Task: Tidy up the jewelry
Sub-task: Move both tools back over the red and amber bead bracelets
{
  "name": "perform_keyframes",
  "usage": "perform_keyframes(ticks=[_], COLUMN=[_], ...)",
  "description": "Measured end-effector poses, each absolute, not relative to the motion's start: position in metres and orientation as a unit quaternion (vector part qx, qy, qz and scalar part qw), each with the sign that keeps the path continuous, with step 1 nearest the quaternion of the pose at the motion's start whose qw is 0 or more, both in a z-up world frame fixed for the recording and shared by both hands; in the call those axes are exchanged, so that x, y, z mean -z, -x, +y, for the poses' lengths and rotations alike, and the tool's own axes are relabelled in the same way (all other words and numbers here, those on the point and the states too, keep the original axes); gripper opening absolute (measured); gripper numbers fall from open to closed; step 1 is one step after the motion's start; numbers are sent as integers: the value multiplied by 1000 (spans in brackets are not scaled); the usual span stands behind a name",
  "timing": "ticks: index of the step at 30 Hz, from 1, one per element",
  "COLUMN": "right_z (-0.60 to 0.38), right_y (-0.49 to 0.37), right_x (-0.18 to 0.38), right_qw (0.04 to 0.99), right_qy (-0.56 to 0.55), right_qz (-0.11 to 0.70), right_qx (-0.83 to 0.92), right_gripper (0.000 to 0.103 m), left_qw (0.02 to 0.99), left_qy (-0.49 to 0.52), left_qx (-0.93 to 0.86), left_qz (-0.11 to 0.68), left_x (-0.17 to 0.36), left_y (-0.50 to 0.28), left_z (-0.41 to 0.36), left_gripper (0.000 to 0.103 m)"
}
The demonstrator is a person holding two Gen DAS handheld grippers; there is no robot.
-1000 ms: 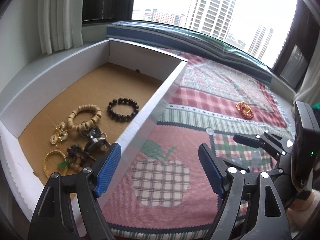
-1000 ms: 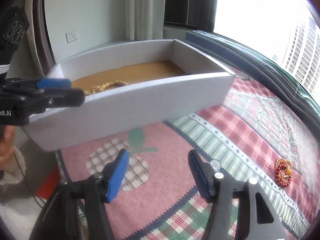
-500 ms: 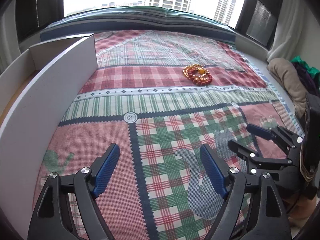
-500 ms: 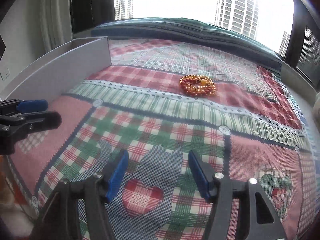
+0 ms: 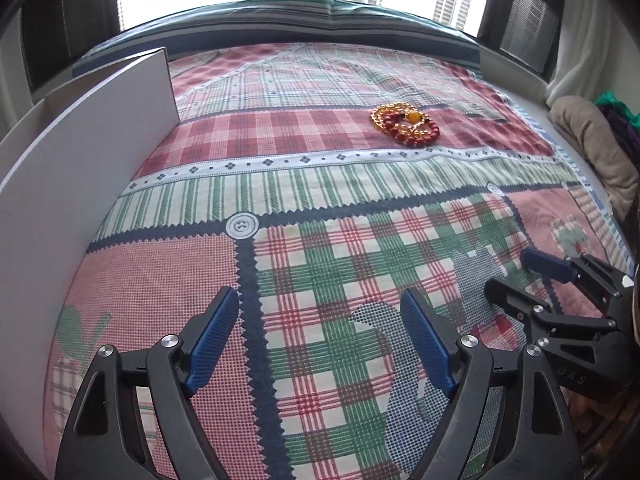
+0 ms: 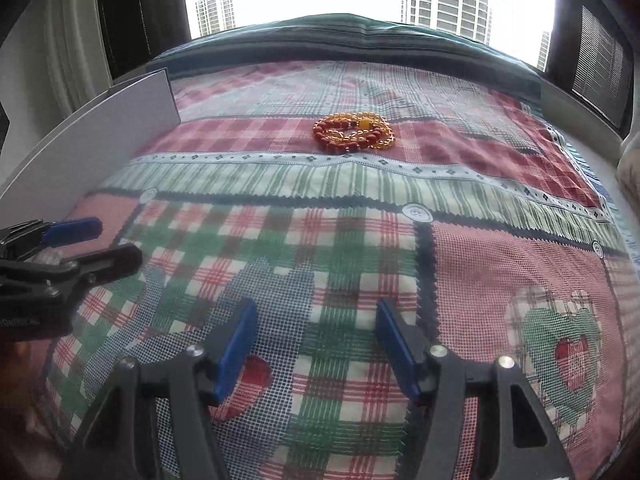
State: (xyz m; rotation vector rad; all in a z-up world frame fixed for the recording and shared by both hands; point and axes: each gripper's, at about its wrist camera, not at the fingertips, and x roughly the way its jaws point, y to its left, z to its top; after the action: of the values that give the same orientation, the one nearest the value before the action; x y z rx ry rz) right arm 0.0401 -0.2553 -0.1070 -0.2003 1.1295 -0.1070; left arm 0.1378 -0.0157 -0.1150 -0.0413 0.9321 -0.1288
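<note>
1. At the bottom of the left wrist view, the left gripper (image 5: 320, 340) hangs over the patchwork quilt (image 5: 340, 264) with its blue pads spread wide and nothing between them; only checked cloth shows in the gap.
2. At the bottom of the right wrist view, the right gripper (image 6: 314, 344) stands the same way: jaws apart, empty, over a green and red checked patch of the quilt (image 6: 320, 240).
3. Each gripper shows in the other's view. The right gripper (image 5: 536, 280) enters the left wrist view from the lower right edge, and the left gripper (image 6: 104, 244) enters the right wrist view from the middle left edge. They sit side by side, apart from each other, both pointing up-frame.
4. Beyond the pads, in the middle of both frames, run a band of green stripes and a white ribbon with small blue diamonds.
5. Along the left edge of both frames stands the white wall of a box (image 5: 80, 152); its inside is hidden from here. In the right wrist view the box (image 6: 120, 120) fills the upper left.
6. Farther up, on a red checked patch just past the white ribbon, lies the beaded jewelry (image 5: 405, 125): red and amber strands heaped in a loose coil with one larger yellow bead. It sits upper right of centre in the left wrist view, near upper centre in the right wrist view (image 6: 354, 132), well apart from both grippers and from the box.
7. At the top, a dark striped cushion edge, then a window with tower blocks.
</note>
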Motion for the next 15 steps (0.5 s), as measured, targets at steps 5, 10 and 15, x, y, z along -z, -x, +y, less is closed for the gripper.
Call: perform_keyframes(ticks=[5, 10, 15], right_z=[-257, -260, -266], right_y=[-41, -42, -49], right_x=[106, 102, 98], right_qw=[838, 835, 821], right_qy=[87, 59, 26], right_qz=[536, 544, 567], right_qx=[53, 59, 67], right_gripper=[65, 66, 66], left_qw=[894, 901, 903], left_qy=[54, 56, 63], left_qx=[54, 45, 38], left_qz=[442, 428, 423], left_x=[111, 106, 105], left_y=[-130, -121, -116], left_z=[-4, 2, 9], left_gripper=[87, 89, 90])
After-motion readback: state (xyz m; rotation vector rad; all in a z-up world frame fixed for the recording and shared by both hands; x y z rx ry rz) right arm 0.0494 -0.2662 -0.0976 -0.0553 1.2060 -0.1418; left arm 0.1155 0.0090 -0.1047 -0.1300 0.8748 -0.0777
